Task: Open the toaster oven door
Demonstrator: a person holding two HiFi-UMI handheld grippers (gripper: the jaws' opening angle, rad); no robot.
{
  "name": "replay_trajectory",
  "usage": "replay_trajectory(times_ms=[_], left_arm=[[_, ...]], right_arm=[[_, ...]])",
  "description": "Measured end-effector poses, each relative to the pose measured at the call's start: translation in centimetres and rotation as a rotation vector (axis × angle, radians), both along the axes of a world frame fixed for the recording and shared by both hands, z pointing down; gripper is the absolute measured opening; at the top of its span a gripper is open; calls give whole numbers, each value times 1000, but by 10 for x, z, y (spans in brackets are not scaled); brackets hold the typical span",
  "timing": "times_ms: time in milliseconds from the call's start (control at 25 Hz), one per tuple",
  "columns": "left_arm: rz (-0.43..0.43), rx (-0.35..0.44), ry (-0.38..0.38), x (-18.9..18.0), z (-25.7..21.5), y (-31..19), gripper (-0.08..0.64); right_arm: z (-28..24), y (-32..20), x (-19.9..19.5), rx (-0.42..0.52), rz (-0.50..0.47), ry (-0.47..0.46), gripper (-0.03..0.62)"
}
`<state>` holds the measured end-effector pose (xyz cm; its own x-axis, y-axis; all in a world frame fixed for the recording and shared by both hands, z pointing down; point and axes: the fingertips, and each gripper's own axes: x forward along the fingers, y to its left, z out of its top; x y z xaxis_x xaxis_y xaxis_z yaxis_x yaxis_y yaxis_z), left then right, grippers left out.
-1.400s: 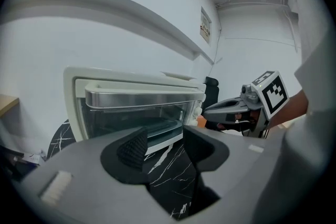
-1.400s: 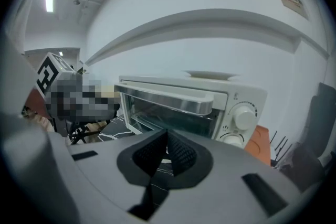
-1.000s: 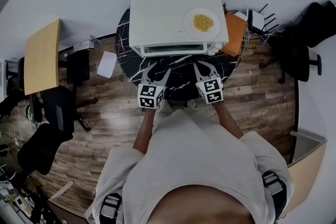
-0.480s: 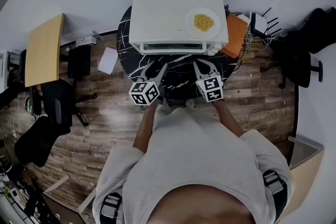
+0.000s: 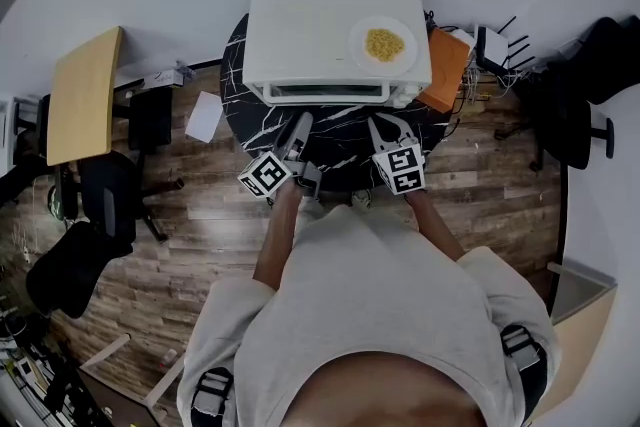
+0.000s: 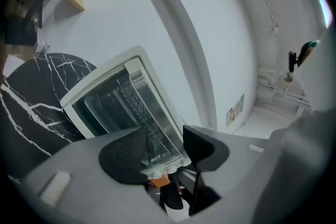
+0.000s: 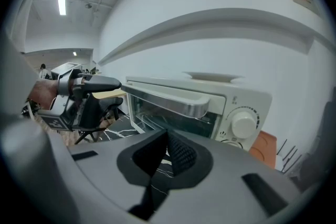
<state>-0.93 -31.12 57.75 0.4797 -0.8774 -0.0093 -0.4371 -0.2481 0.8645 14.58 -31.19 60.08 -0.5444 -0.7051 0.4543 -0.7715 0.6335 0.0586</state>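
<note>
Two handheld grippers hover over the near side of the round black marble desk [image 5: 340,153]. The left gripper [image 5: 298,123] is rolled sideways, its fingers released around air; the right gripper [image 5: 390,125] has its fingers clenched on nothing. Just beyond, the white box-shaped toaster oven [image 5: 310,40] lies with its long axis left to right and its glass door [image 7: 167,114] facing the person. The door is shut, with a silver handle [image 7: 169,101] along its top. A white plate [image 5: 358,45] of yellow food sits on the oven's roof, and an orange board [image 5: 447,67] lies at its right.

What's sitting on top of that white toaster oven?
A white plate holding yellow food, at the right end of the oven. The plate's middle is hidden under the food.
</note>
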Motion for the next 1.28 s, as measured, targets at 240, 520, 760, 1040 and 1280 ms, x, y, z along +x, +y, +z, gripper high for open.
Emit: replay_trajectory(times_ms=[240,520,760,1040,1280], left_arm=[[-49,2,232,-4,-7,-6,218],[-112,0,392,-14,-9,-17,218],[-120,-10,408,-16,-8,-27,218],[-124,-12,415,-19,-10,-41,209],[-118,-23,416,-17,-10,-46,157]], right_arm=[[0,0,2,0,2,3,14],[1,-1,1,0,1,-1,14],[2,-2,6,-2,11,-1,14],[3,-2,10,-8,20,0,14],[2,-1,12,-10,23,-1,14]])
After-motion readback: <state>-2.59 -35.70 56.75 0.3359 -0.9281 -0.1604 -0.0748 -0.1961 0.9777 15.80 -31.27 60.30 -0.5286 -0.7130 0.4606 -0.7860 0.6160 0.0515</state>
